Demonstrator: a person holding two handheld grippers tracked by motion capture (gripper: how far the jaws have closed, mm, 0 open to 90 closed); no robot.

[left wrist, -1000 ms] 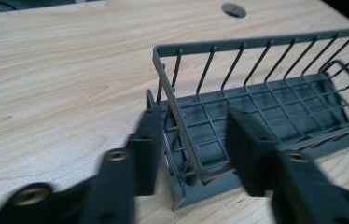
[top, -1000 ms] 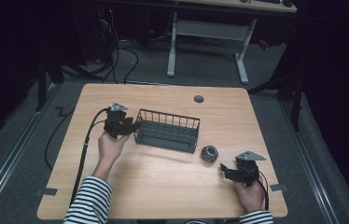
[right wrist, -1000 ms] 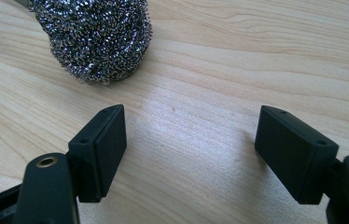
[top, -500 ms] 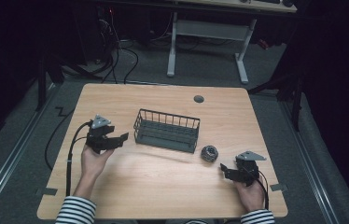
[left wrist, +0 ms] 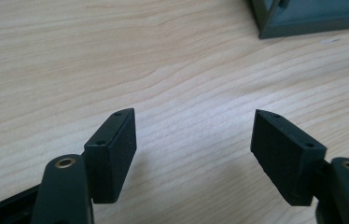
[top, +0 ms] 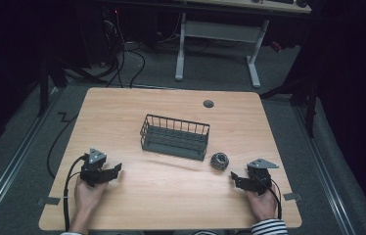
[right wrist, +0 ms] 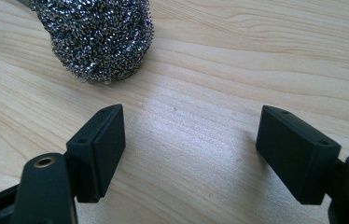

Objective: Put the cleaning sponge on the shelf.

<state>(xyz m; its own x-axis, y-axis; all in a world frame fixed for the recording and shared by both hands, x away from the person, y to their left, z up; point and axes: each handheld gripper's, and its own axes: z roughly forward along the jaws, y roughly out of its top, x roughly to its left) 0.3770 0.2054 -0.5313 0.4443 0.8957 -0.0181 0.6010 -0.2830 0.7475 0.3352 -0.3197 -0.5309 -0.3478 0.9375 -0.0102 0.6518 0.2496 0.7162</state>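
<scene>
we rest both tongs low over the counter (top: 171, 196). our left tongs (top: 115, 170) have just been spreading and stand wide, with only bare wood between them. our right tongs (top: 234, 179) stand spread and hold nothing. the steel scourer (top: 219, 160) lies near them at ten o'clock, just beside the wire basket (top: 175, 136), off its four o'clock corner.

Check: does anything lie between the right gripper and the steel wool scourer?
No. Bare table separates the right gripper from the scourer, seen in the right gripper view.
</scene>
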